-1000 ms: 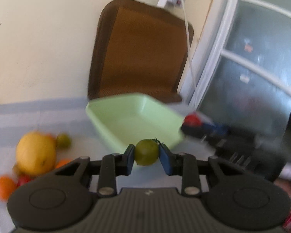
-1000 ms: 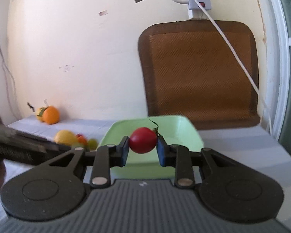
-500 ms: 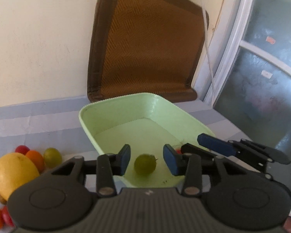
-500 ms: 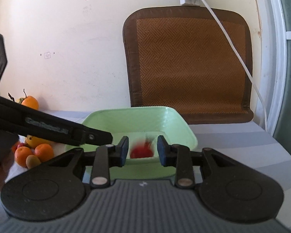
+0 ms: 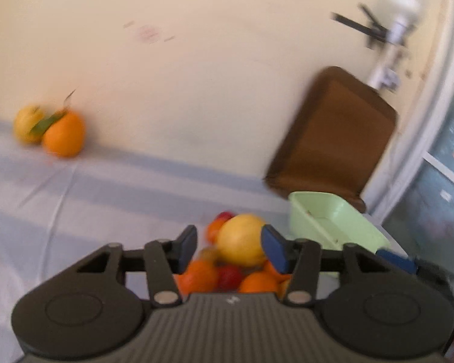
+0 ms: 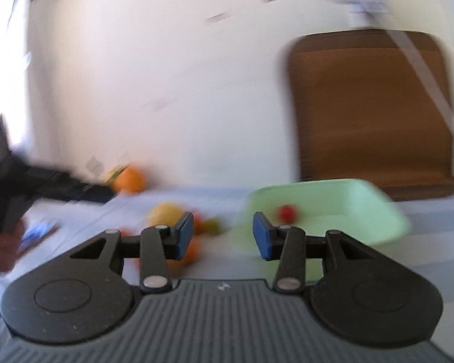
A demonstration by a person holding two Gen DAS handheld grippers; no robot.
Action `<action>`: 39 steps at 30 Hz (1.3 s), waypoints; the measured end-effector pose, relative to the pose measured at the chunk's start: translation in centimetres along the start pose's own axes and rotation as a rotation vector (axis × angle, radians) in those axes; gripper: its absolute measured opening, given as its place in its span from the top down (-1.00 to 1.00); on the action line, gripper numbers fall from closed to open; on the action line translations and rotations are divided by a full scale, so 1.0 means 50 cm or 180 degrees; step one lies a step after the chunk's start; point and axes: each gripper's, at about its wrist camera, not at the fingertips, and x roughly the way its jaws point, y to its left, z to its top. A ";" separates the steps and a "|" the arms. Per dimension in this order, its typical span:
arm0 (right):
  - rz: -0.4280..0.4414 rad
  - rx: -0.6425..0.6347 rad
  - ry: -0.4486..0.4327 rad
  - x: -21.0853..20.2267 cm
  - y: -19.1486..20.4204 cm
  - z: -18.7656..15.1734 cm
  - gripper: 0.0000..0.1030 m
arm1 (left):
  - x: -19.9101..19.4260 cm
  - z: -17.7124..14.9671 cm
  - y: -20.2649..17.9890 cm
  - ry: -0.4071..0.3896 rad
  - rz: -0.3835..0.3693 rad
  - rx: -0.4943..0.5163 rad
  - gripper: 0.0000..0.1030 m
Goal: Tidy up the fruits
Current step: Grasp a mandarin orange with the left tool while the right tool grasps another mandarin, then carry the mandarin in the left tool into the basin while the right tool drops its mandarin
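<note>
A light green tub [image 5: 336, 227] stands on the striped cloth near the wall; it also shows in the right wrist view [image 6: 333, 205], with a red tomato [image 6: 286, 212] inside. My left gripper [image 5: 230, 249] is open and empty, above a pile of fruit: a big yellow fruit [image 5: 242, 239], oranges [image 5: 196, 275] and a red tomato [image 5: 230, 275]. My right gripper [image 6: 223, 236] is open and empty, between the pile [image 6: 166, 211] and the tub. Both views are blurred.
An orange [image 5: 64, 133] and a yellow fruit [image 5: 27, 124] with a leaf sit by the wall at far left. A brown mat [image 5: 333, 139] leans on the wall behind the tub. A window frame [image 5: 432, 139] is at the right.
Both grippers let their tomatoes drop into the tub, opened wide, and swung left away from the tub toward the fruit pile.
</note>
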 end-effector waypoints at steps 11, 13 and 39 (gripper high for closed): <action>-0.0013 -0.1311 0.0547 0.159 0.166 -0.017 0.12 | 0.047 -0.063 0.030 0.0170 0.0042 0.0018 -0.19; -0.0067 -0.1393 0.0653 0.177 0.171 -0.021 0.12 | 0.053 -0.071 0.033 0.0197 0.0102 0.0047 -0.16; -0.0614 -0.0231 0.0689 -0.039 -0.027 -0.078 0.16 | 0.066 -0.180 -0.190 0.0627 -0.0455 0.0711 0.20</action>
